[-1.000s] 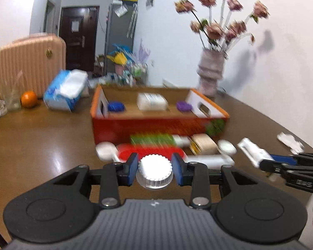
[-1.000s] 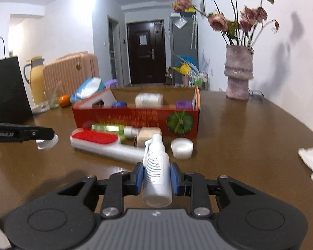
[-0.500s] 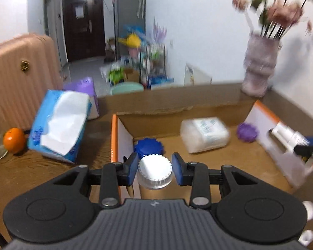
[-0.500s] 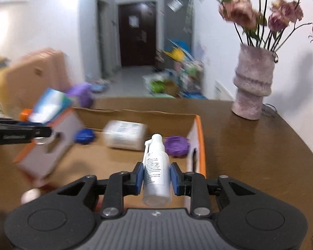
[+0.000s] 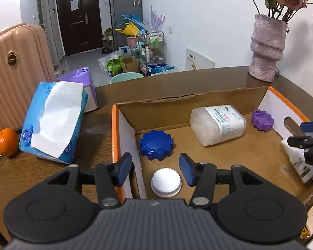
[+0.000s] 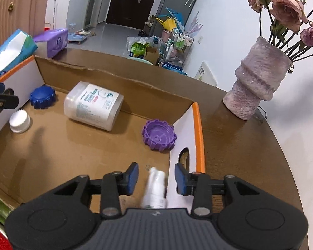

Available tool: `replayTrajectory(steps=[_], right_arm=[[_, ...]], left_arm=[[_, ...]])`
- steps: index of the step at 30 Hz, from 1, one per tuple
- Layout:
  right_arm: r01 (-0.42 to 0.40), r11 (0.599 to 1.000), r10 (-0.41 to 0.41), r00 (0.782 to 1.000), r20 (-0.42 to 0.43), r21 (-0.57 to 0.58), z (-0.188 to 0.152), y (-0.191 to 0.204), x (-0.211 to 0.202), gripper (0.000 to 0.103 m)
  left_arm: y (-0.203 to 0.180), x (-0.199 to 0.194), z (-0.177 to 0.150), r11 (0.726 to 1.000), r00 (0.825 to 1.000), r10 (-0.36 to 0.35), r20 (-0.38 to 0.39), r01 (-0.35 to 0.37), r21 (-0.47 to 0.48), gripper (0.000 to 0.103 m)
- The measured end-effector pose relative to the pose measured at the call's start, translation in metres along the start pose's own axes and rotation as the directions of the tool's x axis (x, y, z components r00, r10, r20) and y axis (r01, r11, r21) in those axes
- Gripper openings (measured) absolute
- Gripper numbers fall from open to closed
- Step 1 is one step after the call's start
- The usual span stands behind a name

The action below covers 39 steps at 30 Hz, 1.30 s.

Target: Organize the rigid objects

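Brown tabletop lay under the cardboard box [image 5: 198, 98]. Left gripper [image 5: 155, 168] hung wide apart, white cap [image 5: 166, 183] resting loose below it; right gripper [image 6: 156, 179] likewise spread, spray bottle [image 6: 155, 189] dropping free. Release step seemed in hand; next, both should withdraw upward for more items.

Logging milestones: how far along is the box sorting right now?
Done: blue cap, purple cap and clear plastic jar lie in the cardboard box. In hand: nothing gripped. Left gripper, jaws open, sits over the white cap on the box floor; right gripper, jaws open, straddles the white spray bottle, blurred. Left: items outside the box edge, barely visible.
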State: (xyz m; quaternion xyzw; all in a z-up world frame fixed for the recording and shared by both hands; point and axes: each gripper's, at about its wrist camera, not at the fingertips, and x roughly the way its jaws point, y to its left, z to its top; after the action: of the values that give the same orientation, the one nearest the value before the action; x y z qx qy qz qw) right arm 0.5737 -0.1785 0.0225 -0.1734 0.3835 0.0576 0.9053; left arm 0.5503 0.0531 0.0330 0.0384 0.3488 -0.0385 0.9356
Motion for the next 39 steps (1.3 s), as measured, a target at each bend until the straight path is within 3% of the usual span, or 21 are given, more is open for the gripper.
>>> replayTrajectory(steps=[1, 3, 5, 12, 16, 18, 22, 25, 27, 29, 39], right_arm=[[-0.004, 1.0, 0.004, 1.0, 0.003, 0.003, 0.002, -0.003, -0.002, 0.04], [-0.013, 1.0, 0.012, 1.0, 0.012, 0.012, 0.005, -0.009, -0.009, 0.043], [-0.026, 0.999, 0.026, 0.999, 0.022, 0.02, 0.008, -0.015, -0.016, 0.055], [-0.112, 0.991, 0.103, 0.988, 0.112, 0.078, 0.001, -0.037, -0.058, 0.06], [-0.154, 0.98, 0.13, 0.975, 0.179, 0.129, -0.01, -0.046, -0.081, 0.076], [-0.164, 0.975, 0.131, 0.969, 0.21, 0.152, -0.017, -0.049, -0.09, 0.076], [-0.218, 0.955, 0.151, 0.942, 0.301, 0.2, -0.033, -0.055, -0.11, 0.078], [-0.251, 0.938, 0.138, 0.904, 0.406, 0.24, -0.051, -0.059, -0.125, 0.093], [-0.277, 0.928, 0.141, 0.881, 0.452, 0.25, -0.062, -0.059, -0.13, 0.094], [-0.291, 0.921, 0.147, 0.877, 0.457, 0.261, -0.068, -0.06, -0.131, 0.094], [-0.302, 0.915, 0.144, 0.863, 0.484, 0.267, -0.083, -0.057, -0.148, 0.094]], left_arm=[[0.001, -0.003, 0.001, 1.0, 1.0, -0.004, 0.0, 0.004, -0.002, 0.055], [0.0, -0.009, 0.003, 1.0, 1.0, -0.017, 0.008, 0.017, 0.006, 0.068], [-0.004, -0.015, 0.003, 1.0, 1.0, -0.009, 0.019, 0.009, 0.017, 0.075], [-0.014, -0.054, 0.008, 1.0, 0.999, 0.0, 0.054, 0.0, -0.01, 0.077], [-0.019, -0.083, 0.005, 0.998, 0.994, -0.007, 0.108, 0.014, -0.064, 0.085], [-0.026, -0.098, 0.0, 0.998, 0.991, -0.01, 0.136, 0.019, -0.067, 0.087], [-0.037, -0.125, -0.014, 0.997, 0.974, 0.01, 0.225, 0.007, -0.073, 0.095], [-0.043, -0.143, -0.028, 0.995, 0.95, 0.012, 0.311, 0.019, -0.096, 0.1], [-0.049, -0.15, -0.034, 0.995, 0.935, 0.037, 0.352, -0.004, -0.095, 0.101], [-0.055, -0.154, -0.036, 0.997, 0.927, 0.048, 0.371, -0.024, -0.07, 0.101], [-0.064, -0.171, -0.047, 0.997, 0.921, 0.049, 0.386, -0.024, -0.068, 0.101]])
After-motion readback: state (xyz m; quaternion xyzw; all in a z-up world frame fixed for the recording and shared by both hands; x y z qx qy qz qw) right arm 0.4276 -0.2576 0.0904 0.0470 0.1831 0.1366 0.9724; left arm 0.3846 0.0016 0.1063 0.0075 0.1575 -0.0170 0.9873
